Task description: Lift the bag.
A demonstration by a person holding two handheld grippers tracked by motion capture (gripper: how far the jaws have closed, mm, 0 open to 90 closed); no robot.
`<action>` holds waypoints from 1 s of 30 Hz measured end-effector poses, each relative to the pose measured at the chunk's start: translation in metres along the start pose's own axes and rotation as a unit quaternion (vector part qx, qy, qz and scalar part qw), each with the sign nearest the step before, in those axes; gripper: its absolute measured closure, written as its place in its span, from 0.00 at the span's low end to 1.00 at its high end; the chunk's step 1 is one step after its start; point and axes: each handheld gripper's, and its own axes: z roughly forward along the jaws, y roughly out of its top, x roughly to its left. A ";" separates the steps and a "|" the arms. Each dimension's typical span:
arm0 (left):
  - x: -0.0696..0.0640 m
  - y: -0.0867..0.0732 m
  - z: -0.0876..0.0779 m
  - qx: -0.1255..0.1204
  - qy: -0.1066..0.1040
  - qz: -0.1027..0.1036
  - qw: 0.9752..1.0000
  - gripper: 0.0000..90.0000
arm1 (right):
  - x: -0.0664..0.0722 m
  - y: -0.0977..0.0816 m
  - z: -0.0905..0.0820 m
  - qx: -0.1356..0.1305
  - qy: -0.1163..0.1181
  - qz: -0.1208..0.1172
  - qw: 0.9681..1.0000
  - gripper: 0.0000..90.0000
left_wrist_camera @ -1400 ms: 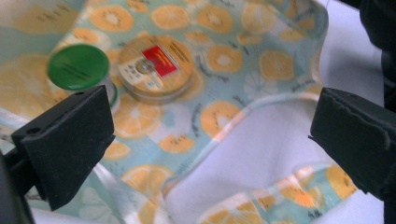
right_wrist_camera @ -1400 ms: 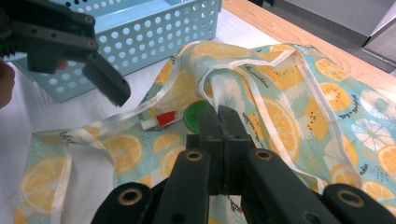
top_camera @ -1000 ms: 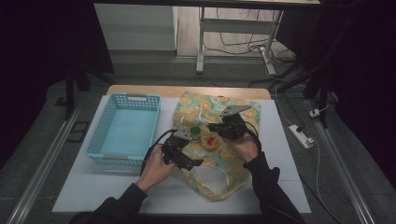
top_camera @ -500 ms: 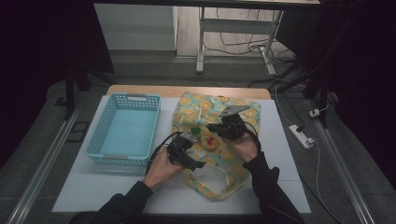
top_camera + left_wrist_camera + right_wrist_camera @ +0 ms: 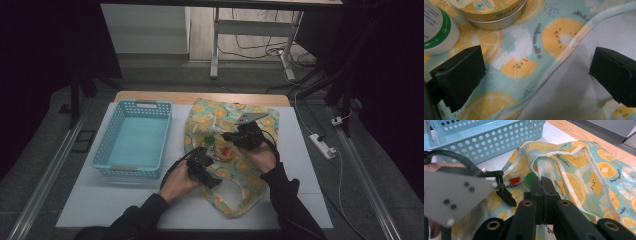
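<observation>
Citrus-printed fabric bag (image 5: 235, 150) spread flat on white tabletop (image 5: 125, 200), right of pale blue perforated basket (image 5: 132, 140).

High view: both forearms in dark sleeves entering from bottom edge. Left hand (image 5: 177, 180) low over the bag's near left edge, left gripper (image 5: 204, 161) angled up and to the right toward a round tin (image 5: 225, 154) lying on the bag. Right hand (image 5: 260, 156) farther up on the bag's middle, right gripper (image 5: 231, 136) pointing left, grey three-cornered plate on top. Tin between the two grippers; small green-capped jar (image 5: 208, 141) just beside it.

Left gripper view: black jaws wide apart, nothing between the pads. Left jaw over orange-slice print, right jaw over plain pale lining past the bag's cream-trimmed hem (image 5: 564, 56), the hem running diagonally through the gap. Tin (image 5: 491, 12) with gold lid and metal rim at top, ahead of the jaws and apart from them; white jar with green band (image 5: 437, 30) just beside it at upper left, close above the left jaw.

Right gripper view: right gripper (image 5: 541, 185) with jaws pressed together, pads meeting over the fabric; whether a fold of cloth is pinched between them, not discernible. Bag (image 5: 579, 177) rumpled ahead, cream strap (image 5: 571, 153) looping across it. Green cap (image 5: 530, 178) just behind the jaw tips. Left gripper (image 5: 504, 188) at left with grey plate and cable, jaws parted, tips on the bag. Basket (image 5: 486, 137) beyond, at upper left.
</observation>
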 end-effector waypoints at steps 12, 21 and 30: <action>0.005 -0.001 -0.009 -0.006 0.004 -0.013 1.000 0.33 | 0.001 0.000 0.001 0.001 0.000 -0.001 1.000 1.00; 0.014 0.002 -0.013 0.002 0.012 -0.040 0.999 0.72 | 0.001 0.000 0.001 0.001 0.001 0.000 1.000 1.00; 0.016 0.003 -0.012 -0.003 -0.005 -0.055 0.998 0.99 | 0.001 0.000 0.002 0.004 0.001 -0.001 1.000 1.00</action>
